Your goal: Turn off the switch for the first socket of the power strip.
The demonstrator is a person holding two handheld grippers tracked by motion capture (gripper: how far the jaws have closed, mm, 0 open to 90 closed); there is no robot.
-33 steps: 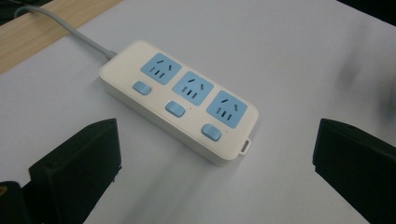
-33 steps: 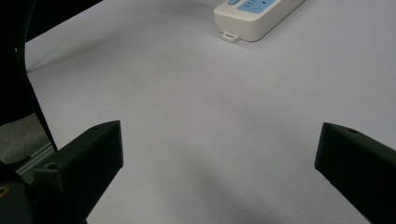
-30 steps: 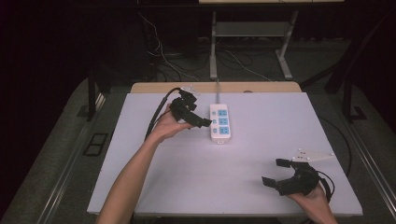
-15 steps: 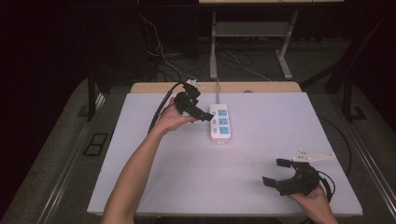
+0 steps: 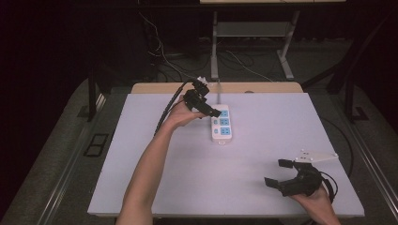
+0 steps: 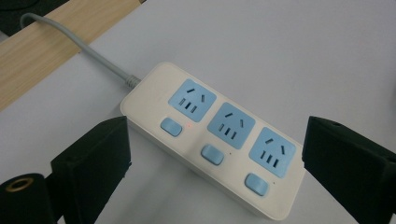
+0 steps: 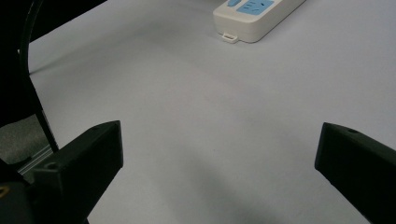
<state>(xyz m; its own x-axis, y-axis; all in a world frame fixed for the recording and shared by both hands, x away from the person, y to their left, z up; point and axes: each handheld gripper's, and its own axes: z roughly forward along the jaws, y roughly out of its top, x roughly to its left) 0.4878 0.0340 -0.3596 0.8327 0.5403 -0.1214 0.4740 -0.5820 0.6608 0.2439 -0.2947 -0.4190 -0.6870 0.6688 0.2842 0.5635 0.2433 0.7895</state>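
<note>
Lifted slightly farther back, left tool (image 5: pixel 213 112) hovers wide open over power strip (image 5: pixel 221 123); right tool (image 5: pixel 278 174) rests open.

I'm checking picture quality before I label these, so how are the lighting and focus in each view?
High view: table evenly lit, surroundings nearly black, slightly soft. Left gripper view: power strip sharp, no glare, a small red light visible; near claw tips blurred. Right gripper view: tabletop evenly lit with faint shadows, claw tips soft.
</note>
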